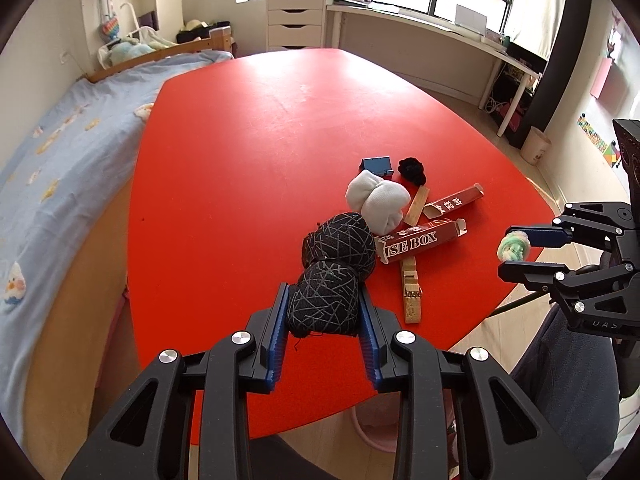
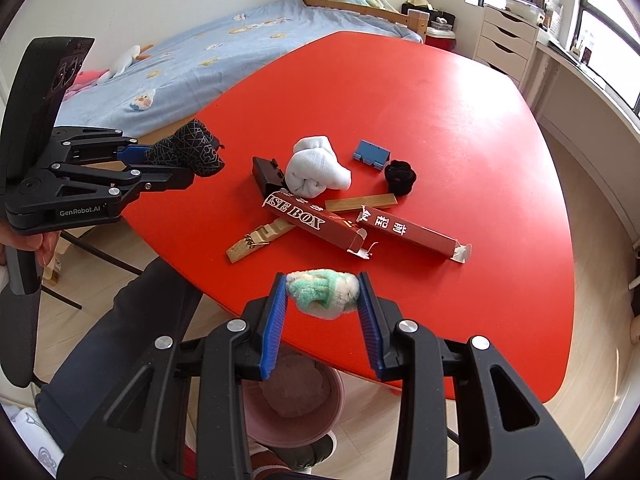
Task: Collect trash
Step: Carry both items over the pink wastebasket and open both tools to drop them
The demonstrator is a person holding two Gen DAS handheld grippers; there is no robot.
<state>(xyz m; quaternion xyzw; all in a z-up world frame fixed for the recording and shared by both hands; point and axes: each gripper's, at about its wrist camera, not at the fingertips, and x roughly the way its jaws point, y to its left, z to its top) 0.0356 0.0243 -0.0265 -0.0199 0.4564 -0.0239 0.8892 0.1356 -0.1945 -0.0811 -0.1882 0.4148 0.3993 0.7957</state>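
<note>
Left wrist view: your left gripper (image 1: pixel 324 312) clamps the black sock (image 1: pixel 324 304) above the table's (image 1: pixel 240 160) near edge. Your right gripper (image 2: pixel 323 292) clamps the green sock (image 2: pixel 322 290) there too; the far tabletop lies bare.

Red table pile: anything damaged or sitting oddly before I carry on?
Yes. The two long dark-red cardboard boxes lie crossed over the wooden clips, their end flaps torn open and ragged. A rolled white sock sits among the trash, looking more like laundry than rubbish.
</note>
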